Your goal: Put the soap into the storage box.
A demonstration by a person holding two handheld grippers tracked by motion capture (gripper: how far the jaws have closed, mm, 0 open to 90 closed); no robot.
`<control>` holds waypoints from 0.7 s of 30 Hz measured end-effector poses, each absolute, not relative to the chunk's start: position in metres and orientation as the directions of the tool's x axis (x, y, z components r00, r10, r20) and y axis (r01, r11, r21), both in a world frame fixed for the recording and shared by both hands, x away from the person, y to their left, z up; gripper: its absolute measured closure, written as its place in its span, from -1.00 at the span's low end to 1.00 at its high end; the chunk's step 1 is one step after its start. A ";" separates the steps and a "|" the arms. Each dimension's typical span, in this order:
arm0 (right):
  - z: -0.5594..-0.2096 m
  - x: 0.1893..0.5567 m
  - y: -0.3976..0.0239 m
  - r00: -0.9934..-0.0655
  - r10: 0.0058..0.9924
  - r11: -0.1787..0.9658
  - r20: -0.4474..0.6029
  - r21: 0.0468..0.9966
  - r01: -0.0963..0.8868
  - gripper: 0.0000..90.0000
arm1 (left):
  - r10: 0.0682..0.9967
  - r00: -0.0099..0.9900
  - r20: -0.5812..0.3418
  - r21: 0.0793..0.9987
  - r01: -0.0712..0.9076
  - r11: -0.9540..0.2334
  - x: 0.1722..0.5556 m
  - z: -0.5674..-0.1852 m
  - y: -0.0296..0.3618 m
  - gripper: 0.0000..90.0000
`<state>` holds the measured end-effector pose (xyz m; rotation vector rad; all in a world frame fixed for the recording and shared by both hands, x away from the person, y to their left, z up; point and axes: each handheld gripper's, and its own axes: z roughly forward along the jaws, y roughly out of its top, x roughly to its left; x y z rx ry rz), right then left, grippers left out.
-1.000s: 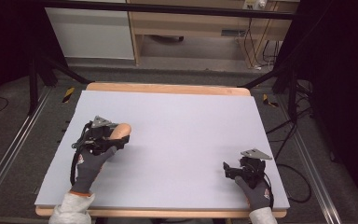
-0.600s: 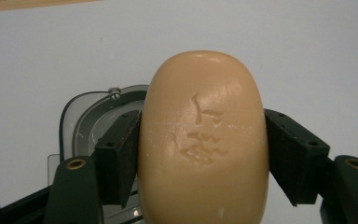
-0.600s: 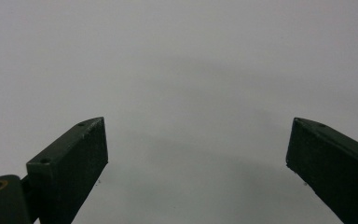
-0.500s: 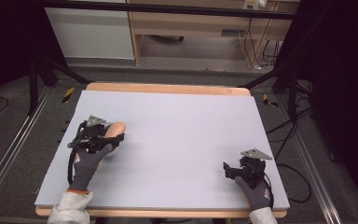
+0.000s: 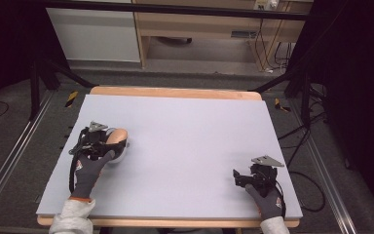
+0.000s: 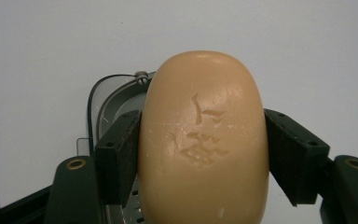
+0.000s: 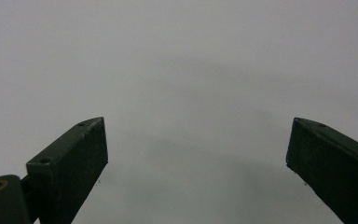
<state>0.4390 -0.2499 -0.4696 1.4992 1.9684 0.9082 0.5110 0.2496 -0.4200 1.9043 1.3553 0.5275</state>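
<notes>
Covering nearly the whole table point(image 5: 185, 146) is a pale lavender-grey mat, bare apart from the work at its left edge; a wooden border shows at the far and near rims.

Left gripper point(image 5: 108, 144), held in a gloved hand point(image 5: 88, 168), sits over the left part of the mat. Its jaws are closed on a tan bar of soap point(image 6: 204, 140), one pad on each long side, gripped at about mid-length so the rounded end sticks out past the pads. The hold looks centred, probably to keep the slippery bar from twisting. The upper face carries shallow embossed marks, too worn to read.

Directly beneath the soap lies a grey soap dish point(image 6: 116, 100) with a wire-like rim and a slotted floor. Judged from this: the bar is being set into the dish or lifted from it; I cannot tell which, nor whether soap and dish touch.

Right gripper point(image 5: 246, 178) rests low near the front right corner of the mat, well apart from the soap. Jaws stand wide apart, nothing between them, plain mat ahead. Likely parked to stay clear.

Hidden: most of the dish under the bar and the left pad; the soap's near end, cut off at the frame bottom. In the high view the dish is a pale blur beside the soap.
</notes>
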 end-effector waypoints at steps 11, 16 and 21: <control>-0.470 0.439 -0.250 -0.269 0.963 0.170 0.008 0.757 0.631 -0.88 | 0.935 0.346 -0.076 0.748 0.640 -0.177 0.513 -0.425 0.251 -0.30; -0.470 0.439 -0.250 -0.269 0.963 0.170 0.008 0.756 0.632 -0.88 | 0.937 0.342 -0.076 0.744 0.645 -0.175 0.514 -0.427 0.252 -0.29; -0.470 0.439 -0.250 -0.271 0.963 0.172 0.007 0.756 0.632 -0.88 | 0.939 0.336 -0.072 0.740 0.649 -0.175 0.514 -0.428 0.253 -0.30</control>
